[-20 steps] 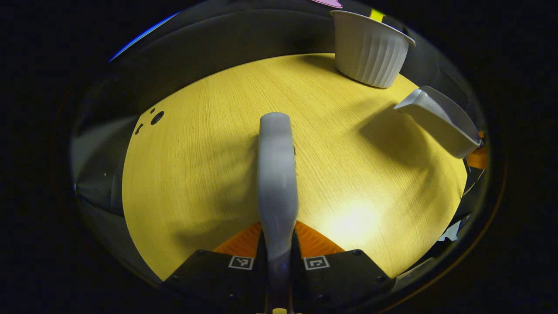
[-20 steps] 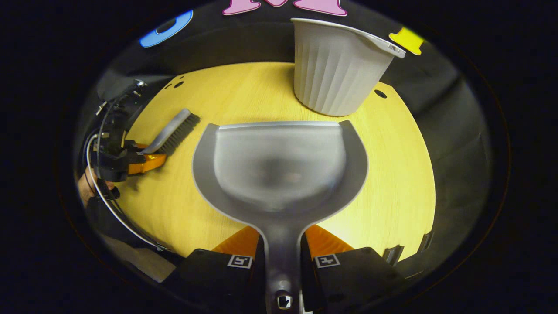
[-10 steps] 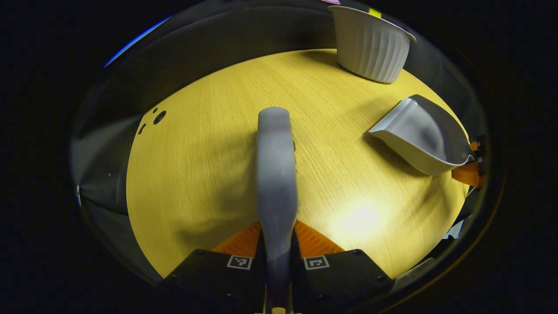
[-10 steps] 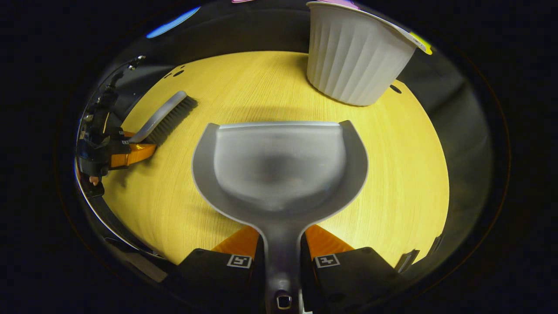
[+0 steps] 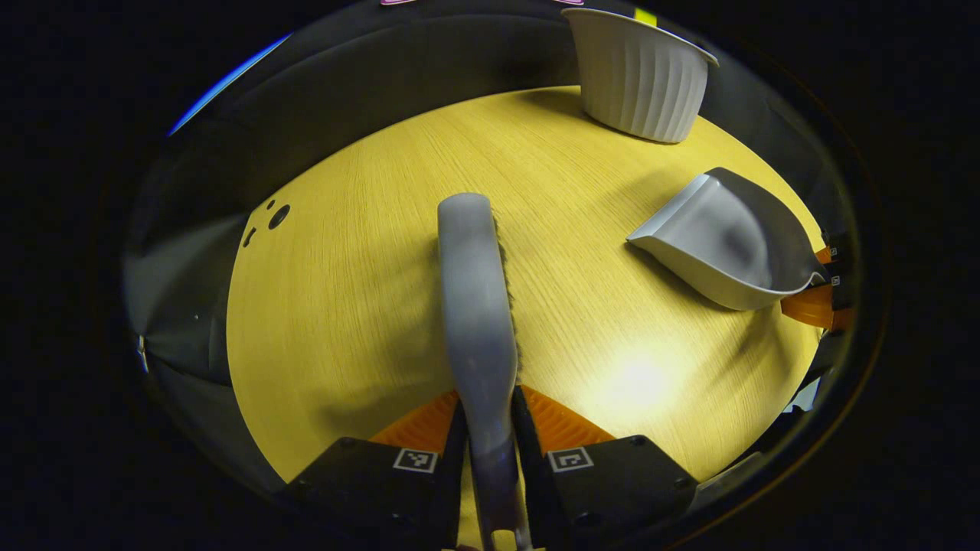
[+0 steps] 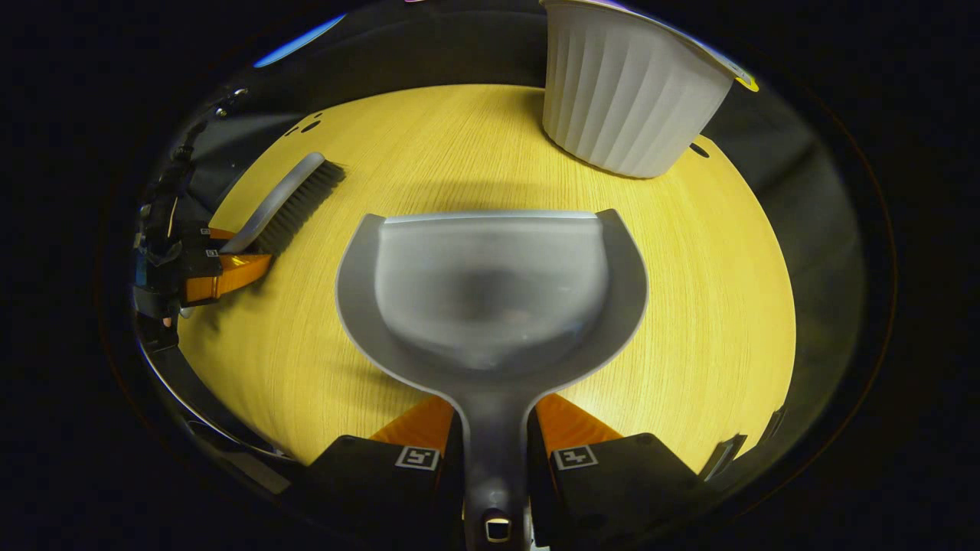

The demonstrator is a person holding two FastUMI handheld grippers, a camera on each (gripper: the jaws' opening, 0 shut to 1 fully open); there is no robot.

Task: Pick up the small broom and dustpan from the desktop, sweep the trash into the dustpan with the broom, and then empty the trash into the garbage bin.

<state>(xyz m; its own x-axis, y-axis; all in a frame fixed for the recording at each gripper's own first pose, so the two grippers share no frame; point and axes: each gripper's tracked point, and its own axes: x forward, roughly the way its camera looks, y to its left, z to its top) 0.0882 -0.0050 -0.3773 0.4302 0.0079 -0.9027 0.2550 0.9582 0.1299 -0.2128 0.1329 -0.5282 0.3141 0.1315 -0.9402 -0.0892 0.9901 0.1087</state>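
My left gripper (image 5: pixel 490 432) is shut on the handle of the small grey broom (image 5: pixel 473 298), which reaches forward low over the wooden tabletop (image 5: pixel 360 291), bristles down. My right gripper (image 6: pixel 494 432) is shut on the handle of the grey dustpan (image 6: pixel 490 298), held level just above the table with its mouth towards the white ribbed garbage bin (image 6: pixel 628 99). In the left gripper view the dustpan (image 5: pixel 720 237) is at the right, with the bin (image 5: pixel 639 76) behind it. In the right gripper view the broom (image 6: pixel 289 200) and left gripper (image 6: pixel 222 268) are at the far left.
The bin stands at the table's far edge. Small round holes (image 5: pixel 277 216) mark the far left corner of the table, and another hole (image 6: pixel 697 150) lies beside the bin. Dark cloth walls surround the table on all sides.
The dustpan has come down and away from the bin, towards the middle of the table. The broom has tilted slightly to the left in my left gripper.
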